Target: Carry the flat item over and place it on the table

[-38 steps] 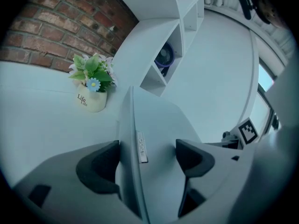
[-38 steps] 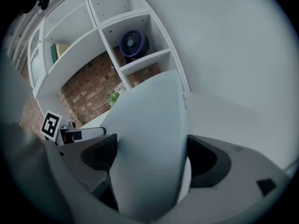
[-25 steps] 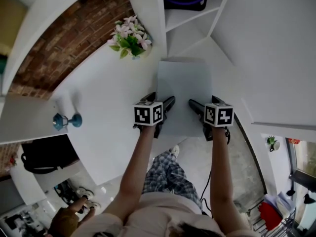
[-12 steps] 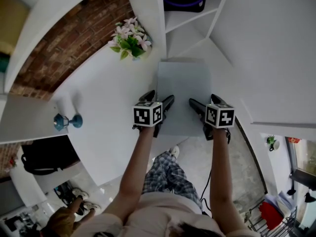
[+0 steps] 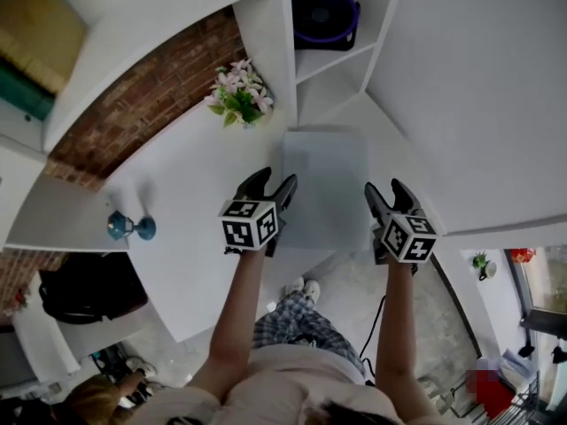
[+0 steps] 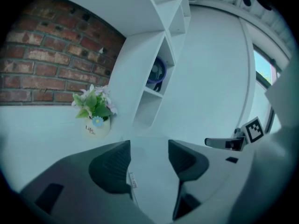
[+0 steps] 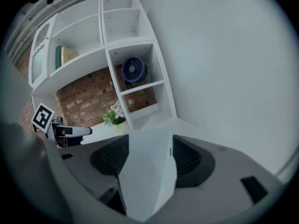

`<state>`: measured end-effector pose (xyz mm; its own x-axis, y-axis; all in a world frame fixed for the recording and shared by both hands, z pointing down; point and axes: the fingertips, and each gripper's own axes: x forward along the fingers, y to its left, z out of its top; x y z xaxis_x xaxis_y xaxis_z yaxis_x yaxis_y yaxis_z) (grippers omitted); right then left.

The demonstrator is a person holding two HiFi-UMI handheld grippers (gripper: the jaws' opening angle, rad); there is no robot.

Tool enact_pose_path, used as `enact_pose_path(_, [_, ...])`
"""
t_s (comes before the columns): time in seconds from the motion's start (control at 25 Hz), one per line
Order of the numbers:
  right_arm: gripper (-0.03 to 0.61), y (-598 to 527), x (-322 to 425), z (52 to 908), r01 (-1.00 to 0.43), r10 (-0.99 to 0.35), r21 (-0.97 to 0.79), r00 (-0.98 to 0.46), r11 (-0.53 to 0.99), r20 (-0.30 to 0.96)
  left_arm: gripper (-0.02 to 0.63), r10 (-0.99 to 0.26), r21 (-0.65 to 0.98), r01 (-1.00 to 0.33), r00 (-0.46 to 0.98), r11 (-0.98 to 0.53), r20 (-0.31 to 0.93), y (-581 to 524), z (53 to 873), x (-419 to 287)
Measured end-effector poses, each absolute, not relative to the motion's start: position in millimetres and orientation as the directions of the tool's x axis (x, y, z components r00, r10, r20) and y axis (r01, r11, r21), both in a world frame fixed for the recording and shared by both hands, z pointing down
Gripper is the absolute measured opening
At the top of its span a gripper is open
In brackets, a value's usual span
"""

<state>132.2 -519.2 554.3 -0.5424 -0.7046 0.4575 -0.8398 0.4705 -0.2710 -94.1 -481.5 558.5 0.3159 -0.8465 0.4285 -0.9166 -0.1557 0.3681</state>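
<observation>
The flat item point(image 5: 324, 180), a pale grey sheet, lies on the white table point(image 5: 190, 193) with its near end past the table's front edge. My left gripper point(image 5: 272, 184) sits at the sheet's left edge. Its jaws are closing, with the sheet's edge point(image 6: 147, 171) and a small label between them, and a gap shows beside each pad. My right gripper point(image 5: 386, 192) is at the sheet's right edge, jaws closing too. There the sheet point(image 7: 147, 171) rises slanted between the pads point(image 7: 189, 158); I see no firm pinch.
A potted plant with pink flowers point(image 5: 237, 94) stands at the back of the table by a white shelf unit holding a purple fan point(image 5: 323, 11). A blue candlestick-like object point(image 5: 130, 227) lies at the table's left. A brick wall point(image 5: 133, 104) runs behind.
Both grippers have spread apart, from the sheet's near end toward its left and right edges. The right one shifted right and slightly nearer. The head view tilted a little.
</observation>
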Motion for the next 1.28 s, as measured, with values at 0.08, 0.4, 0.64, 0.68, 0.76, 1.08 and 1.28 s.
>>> enact_pose_path(0.08, [0.252,-513.5,141.6,529.9,-0.847,-0.755,-0.257,-0.531,0.465,0.385,0.214,-0.876,0.351,-0.919,0.313,-0.182,0.367,-476.2,532.0,-94.5])
enact_pose_path(0.4, [0.039,-475.4,176.0,449.2,-0.878,-0.866,-0.171,-0.472,0.446,0.164,0.061,-0.947,0.232,-0.945,0.272,-0.229,0.171,-438.1,456.8,-97.9])
enact_pose_path(0.64, [0.018,-445.6,194.1,414.5,-0.888,-0.890,-0.143,-0.450,0.436,0.079,0.038,-0.962,0.164,-0.953,0.268,-0.256,0.056,-405.5,419.7,-91.4])
enact_pose_path(0.68, [0.018,-441.0,196.6,409.8,-0.891,-0.893,-0.136,-0.445,0.434,0.067,0.035,-0.963,0.157,-0.953,0.268,-0.259,0.038,-401.0,414.2,-90.3])
enact_pose_path(0.76, [0.018,-431.8,201.1,401.4,-0.893,-0.897,-0.125,-0.440,0.432,0.042,0.031,-0.963,0.140,-0.954,0.269,-0.265,0.011,-392.4,405.0,-88.4])
enact_pose_path(1.08, [0.017,-407.7,219.8,386.7,-0.906,-0.912,-0.105,-0.410,0.409,-0.017,0.028,-0.960,0.129,-0.951,0.279,-0.279,-0.021,-374.8,393.0,-83.6])
enact_pose_path(1.28, [0.015,-402.7,228.4,385.4,-0.917,-0.921,-0.091,-0.388,0.389,-0.030,0.028,-0.958,0.128,-0.949,0.287,-0.287,-0.019,-373.3,394.0,-81.5])
